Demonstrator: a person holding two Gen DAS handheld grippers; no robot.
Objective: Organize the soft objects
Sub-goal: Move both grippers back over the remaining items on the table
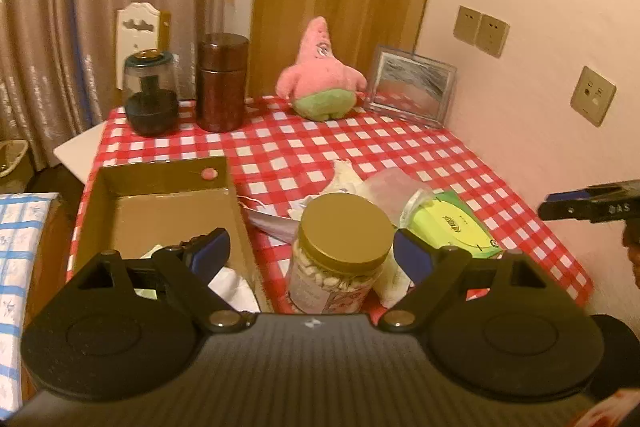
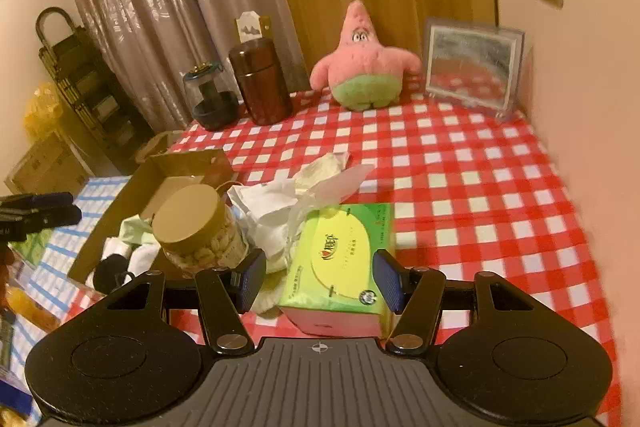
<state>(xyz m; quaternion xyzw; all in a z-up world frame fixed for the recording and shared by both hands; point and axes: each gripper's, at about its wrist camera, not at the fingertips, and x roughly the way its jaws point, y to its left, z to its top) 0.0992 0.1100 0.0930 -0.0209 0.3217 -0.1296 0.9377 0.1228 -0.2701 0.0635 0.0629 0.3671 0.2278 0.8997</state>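
From your left wrist camera, your left gripper (image 1: 312,255) hangs with its jaws spread wide and gripping nothing, one finger over the cardboard box (image 1: 160,183) and the other just beside the gold-lidded jar (image 1: 340,251), which stands between them; behind the jar lies a heap of crumpled white cloths and plastic (image 1: 360,183), with the green tissue pack (image 1: 452,227) to its right on the red checked tablecloth (image 1: 400,151); the pink starfish plush (image 1: 320,75) sits upright at the far edge, between the brown canister (image 1: 222,83) and the framed picture (image 1: 412,87); some white and pale green soft items show inside the box near your finger. From your right wrist camera, your right gripper (image 2: 320,279) is also open wide, its fingers flanking the tissue pack (image 2: 340,259) without visibly pressing it; the crumpled cloths (image 2: 288,203) touch the pack's far left corner, the jar (image 2: 196,227) stands just left of them, and the box (image 2: 132,203) holds dark and white soft pieces.
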